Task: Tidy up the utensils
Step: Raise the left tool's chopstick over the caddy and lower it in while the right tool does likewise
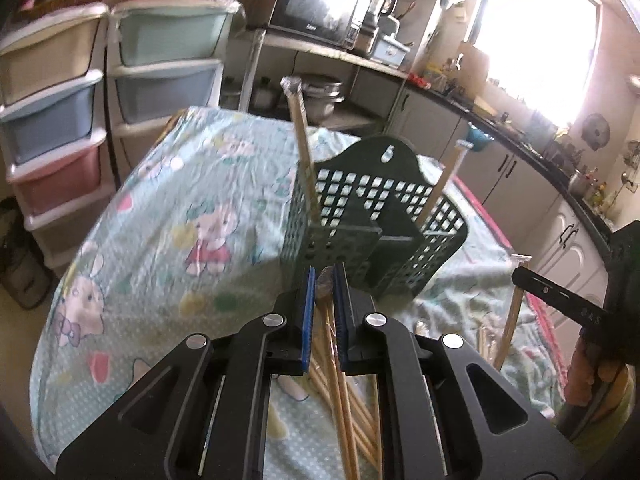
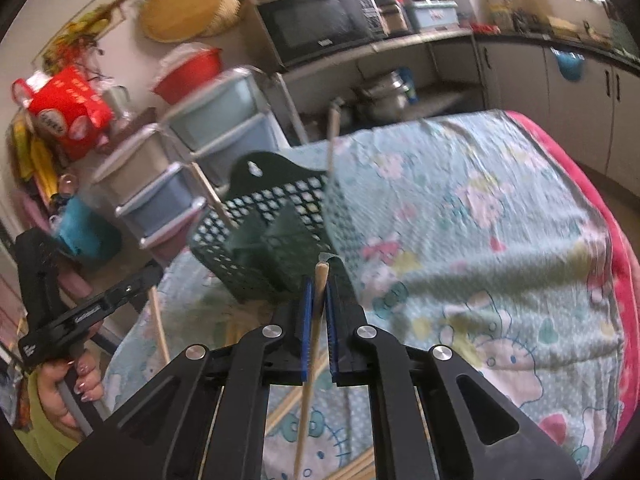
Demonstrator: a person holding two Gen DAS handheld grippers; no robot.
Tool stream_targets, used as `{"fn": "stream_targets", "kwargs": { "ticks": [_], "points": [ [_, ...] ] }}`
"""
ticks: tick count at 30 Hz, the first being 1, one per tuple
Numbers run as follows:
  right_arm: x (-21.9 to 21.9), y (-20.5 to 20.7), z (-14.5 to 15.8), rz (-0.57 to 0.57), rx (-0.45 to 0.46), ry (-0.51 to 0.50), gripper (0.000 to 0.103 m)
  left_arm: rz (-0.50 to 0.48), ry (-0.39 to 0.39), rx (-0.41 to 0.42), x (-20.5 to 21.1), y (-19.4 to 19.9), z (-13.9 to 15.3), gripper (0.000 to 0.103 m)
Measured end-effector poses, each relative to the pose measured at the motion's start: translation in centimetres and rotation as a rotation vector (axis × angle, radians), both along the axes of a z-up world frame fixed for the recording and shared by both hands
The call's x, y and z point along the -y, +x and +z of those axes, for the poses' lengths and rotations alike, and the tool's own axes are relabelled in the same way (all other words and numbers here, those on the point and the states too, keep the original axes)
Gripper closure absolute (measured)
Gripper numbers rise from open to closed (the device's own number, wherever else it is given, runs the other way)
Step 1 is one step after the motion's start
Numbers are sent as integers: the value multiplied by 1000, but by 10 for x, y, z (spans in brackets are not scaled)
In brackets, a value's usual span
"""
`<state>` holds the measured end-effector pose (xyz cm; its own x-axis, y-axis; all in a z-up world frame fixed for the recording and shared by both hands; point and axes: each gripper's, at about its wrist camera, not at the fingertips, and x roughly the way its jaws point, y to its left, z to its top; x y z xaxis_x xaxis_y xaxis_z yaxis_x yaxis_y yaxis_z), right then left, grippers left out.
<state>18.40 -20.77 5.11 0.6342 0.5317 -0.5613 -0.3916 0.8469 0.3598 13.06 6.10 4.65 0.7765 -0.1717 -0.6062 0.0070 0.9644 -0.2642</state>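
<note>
Gripping a wrapped pair of chopsticks (image 1: 325,280), the left gripper (image 1: 323,276) has its blue pads closed on the upper end, the sticks hanging down beneath it towards 6 o'clock; the right gripper (image 2: 317,280) is likewise clamped on a single wooden chopstick (image 2: 310,360), whose tip pokes just above the pads while its shaft slants down to 6 o'clock. Ahead of both grippers, at 12 o'clock, a dark green perforated utensil holder (image 1: 400,208) stands on a table covered by a pale blue cartoon-print cloth (image 1: 192,200); two chopstick pairs already stand upright in the holder, one (image 1: 304,152) at its 9 o'clock side and another (image 1: 444,180) at its 3 o'clock side. More chopsticks (image 1: 360,432) lie loose on the cloth below the left gripper, though blur makes their count uncertain. Stacked plastic drawers (image 1: 52,120) stand at 10 o'clock in the left wrist view, and a microwave (image 1: 316,8) sits on a shelf at 12 o'clock.
</note>
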Motion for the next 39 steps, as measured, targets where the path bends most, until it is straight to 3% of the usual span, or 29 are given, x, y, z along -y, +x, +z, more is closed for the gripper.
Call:
{"fn": "stream_targets", "kwargs": {
  "ticks": [12,39],
  "points": [
    [-12,-30,38,49,153,-1,97,-31,-2,99,13,-1,36,98],
    [-17,-28,102,39,357,47,97,-64,2,307,41,15,122,98]
  ]
}}
